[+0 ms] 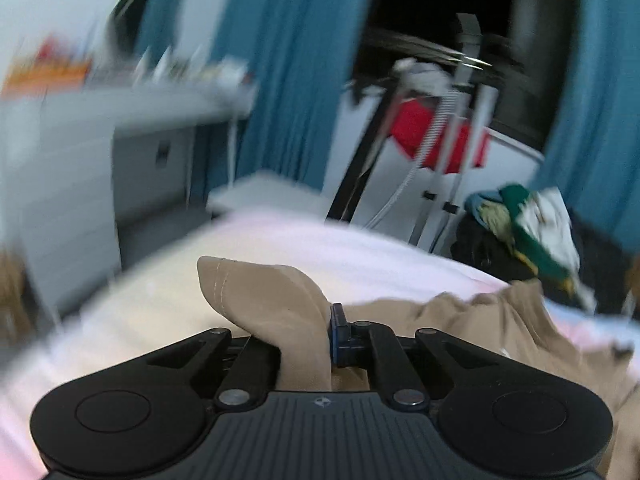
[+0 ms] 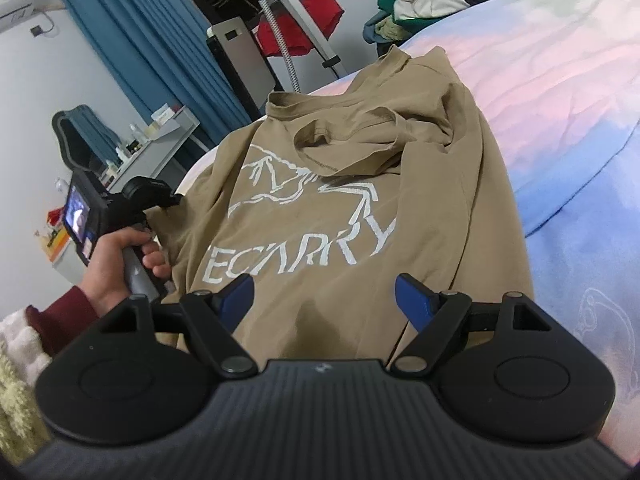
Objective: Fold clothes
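a: tan shirt [image 2: 340,208] lies rumpled on the pink-blue bed sheet [image 2: 560,80], print up.
b: left gripper [image 1: 326,340] pinched tight on its edge fold.
a: right gripper [image 2: 324,300]?
b: jaws wide apart over the hem, gripping nothing.

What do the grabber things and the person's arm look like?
Each tool, the left tool and the right tool, is black plastic with two round discs, a ribbed grey middle, hinged bars and blue fingers. The hand comes out of a dark red sleeve beneath fluffy cream fabric.
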`<state>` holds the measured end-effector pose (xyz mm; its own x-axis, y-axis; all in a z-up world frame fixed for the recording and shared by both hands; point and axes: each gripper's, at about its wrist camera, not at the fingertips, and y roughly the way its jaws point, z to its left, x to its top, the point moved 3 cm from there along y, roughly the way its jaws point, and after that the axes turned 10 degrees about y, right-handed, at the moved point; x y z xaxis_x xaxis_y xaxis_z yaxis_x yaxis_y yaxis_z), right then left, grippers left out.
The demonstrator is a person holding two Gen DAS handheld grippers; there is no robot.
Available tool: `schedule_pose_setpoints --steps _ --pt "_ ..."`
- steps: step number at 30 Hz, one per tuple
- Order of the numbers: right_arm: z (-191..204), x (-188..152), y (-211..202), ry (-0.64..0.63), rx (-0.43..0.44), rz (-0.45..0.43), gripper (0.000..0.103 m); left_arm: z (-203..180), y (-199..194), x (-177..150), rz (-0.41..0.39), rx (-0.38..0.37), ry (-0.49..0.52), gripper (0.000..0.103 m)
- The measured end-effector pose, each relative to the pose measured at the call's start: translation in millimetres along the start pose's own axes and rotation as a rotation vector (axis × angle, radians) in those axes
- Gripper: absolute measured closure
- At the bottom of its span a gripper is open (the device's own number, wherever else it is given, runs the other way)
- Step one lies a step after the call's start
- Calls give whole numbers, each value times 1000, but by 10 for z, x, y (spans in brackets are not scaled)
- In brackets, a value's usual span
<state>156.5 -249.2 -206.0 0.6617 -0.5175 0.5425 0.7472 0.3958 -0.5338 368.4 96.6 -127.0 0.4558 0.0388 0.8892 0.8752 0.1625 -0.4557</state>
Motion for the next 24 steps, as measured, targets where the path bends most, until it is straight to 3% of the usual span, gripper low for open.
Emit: schedule_pose_setpoints --steps 4,9,12,16,19,20,21,23,24 --pt "-38 45 -76 19 -21 -12 24 -672 -477 220 -131 -5 264 96" --pt "-242 154 -188 87 -83 -42 24 -1837 -906 197 -279 -115 594 96" --pt "-396 235 -251 144 -109 -75 24 -2509 -994 -93 -289 -218 736 95" --pt "-559 325 -302 206 -122 -108 24 -3151 -888 -509 -220 -286 822 89" --pt "-638 343 -297 229 -125 -111 23 -3329 -737 -728 -143 -336 836 64" --pt "-654 344 -291 232 -122 -108 23 -3339 -725 -768 -127 -346 837 45" --pt "-673 345 -285 233 -117 -108 23 -3317 -714 -788 -111 -358 835 34" --pt "-686 351 -261 229 -114 -105 23 -3266 -697 -823 -79 -384 830 19" --pt "-681 352 -250 226 -108 -102 23 -3158 -745 -796 -63 -411 812 18"
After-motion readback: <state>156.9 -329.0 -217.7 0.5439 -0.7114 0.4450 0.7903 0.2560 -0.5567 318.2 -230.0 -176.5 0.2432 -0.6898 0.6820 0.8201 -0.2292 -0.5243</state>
